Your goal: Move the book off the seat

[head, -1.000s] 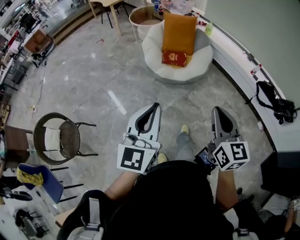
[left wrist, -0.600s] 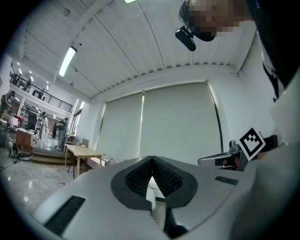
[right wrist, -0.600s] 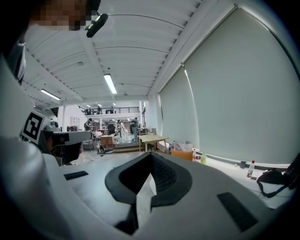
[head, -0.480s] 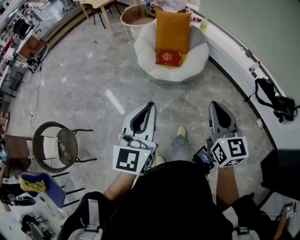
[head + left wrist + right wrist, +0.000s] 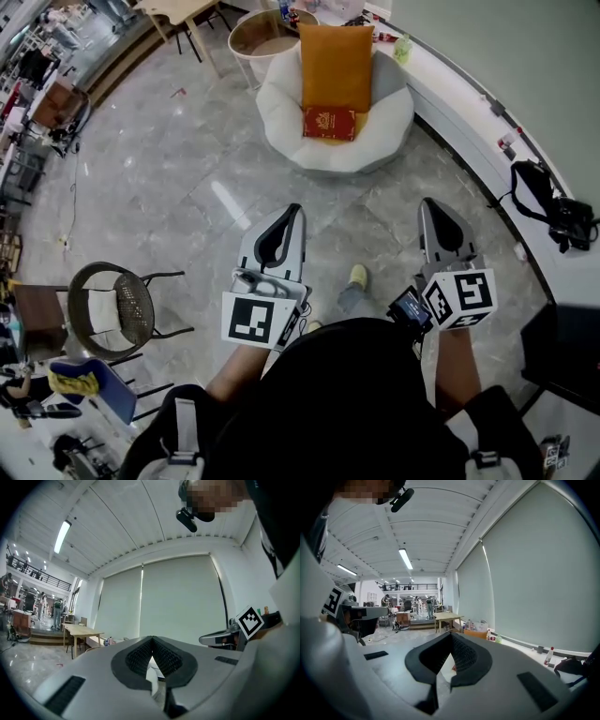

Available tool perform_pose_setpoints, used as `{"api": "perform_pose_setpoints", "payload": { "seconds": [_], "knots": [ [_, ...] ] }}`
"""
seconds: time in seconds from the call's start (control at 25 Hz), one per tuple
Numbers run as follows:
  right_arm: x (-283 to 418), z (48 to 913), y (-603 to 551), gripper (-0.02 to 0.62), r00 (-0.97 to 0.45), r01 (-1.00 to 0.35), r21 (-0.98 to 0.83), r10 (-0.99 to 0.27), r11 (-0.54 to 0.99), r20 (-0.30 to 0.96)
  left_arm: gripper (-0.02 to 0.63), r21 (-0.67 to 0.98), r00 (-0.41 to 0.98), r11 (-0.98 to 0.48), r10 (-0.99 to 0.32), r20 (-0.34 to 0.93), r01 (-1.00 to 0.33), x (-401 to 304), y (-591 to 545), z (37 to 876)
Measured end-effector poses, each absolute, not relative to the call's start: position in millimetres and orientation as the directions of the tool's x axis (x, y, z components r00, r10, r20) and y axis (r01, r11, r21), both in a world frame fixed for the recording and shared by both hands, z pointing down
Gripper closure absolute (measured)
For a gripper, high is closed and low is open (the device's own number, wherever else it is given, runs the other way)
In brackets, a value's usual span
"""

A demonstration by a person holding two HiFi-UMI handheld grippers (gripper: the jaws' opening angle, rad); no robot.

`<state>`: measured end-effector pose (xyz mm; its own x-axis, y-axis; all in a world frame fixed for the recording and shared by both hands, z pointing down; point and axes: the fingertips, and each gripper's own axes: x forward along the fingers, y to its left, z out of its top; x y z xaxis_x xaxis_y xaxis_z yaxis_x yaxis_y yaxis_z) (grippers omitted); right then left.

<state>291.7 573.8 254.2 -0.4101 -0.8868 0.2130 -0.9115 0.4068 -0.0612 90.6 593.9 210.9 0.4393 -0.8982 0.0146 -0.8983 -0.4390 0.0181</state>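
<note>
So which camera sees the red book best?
The head view. It looks down on the red book lying on the white seat, in front of the orange cushion. Both gripper views look across the room past their jaws, and the book can't be made out there.

No legible text; book (image 5: 329,123) cover print too small.

book (image 5: 329,123): on the seat (image 5: 281,141), well ahead of both tools, just before the cushion (image 5: 336,66)
cushion: on the seat, behind the book
left tool (image 5: 293,211): over the floor (image 5: 187,169), left of the right tool (image 5: 430,206), apart
table (image 5: 255,28): behind the seat, ahead-left of the left tool
chair (image 5: 117,309): on the floor, left of the left tool
bag (image 5: 553,214): on the bench (image 5: 469,108), right of the right tool
</note>
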Motion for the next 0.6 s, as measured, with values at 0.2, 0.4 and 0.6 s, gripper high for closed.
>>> {"api": "perform_pose_setpoints", "payload": {
  "seconds": [0.2, 0.4, 0.6],
  "knots": [
    [309.6, 250.3, 543.3, 0.584, -0.416, -0.908, -0.044, -0.884, 0.416, 0.214, 0.595, 0.018, 0.430, -0.430, -0.902, 0.034, -0.903, 109.1, 560.9, 206.3],
    [333.2, 252.2, 521.0, 0.584, -0.425, -0.905, -0.061, -0.882, 0.422, 0.203, 0.595, 0.009, 0.447, -0.448, -0.893, 0.054, -0.894, 142.9, 538.6, 207.7],
    [351.4, 255.7, 499.6, 0.584, -0.437, -0.899, -0.088, -0.879, 0.428, 0.189, 0.595, -0.008, 0.452, -0.453, -0.890, 0.056, -0.891, 167.8, 517.3, 203.8]
  ]
}}
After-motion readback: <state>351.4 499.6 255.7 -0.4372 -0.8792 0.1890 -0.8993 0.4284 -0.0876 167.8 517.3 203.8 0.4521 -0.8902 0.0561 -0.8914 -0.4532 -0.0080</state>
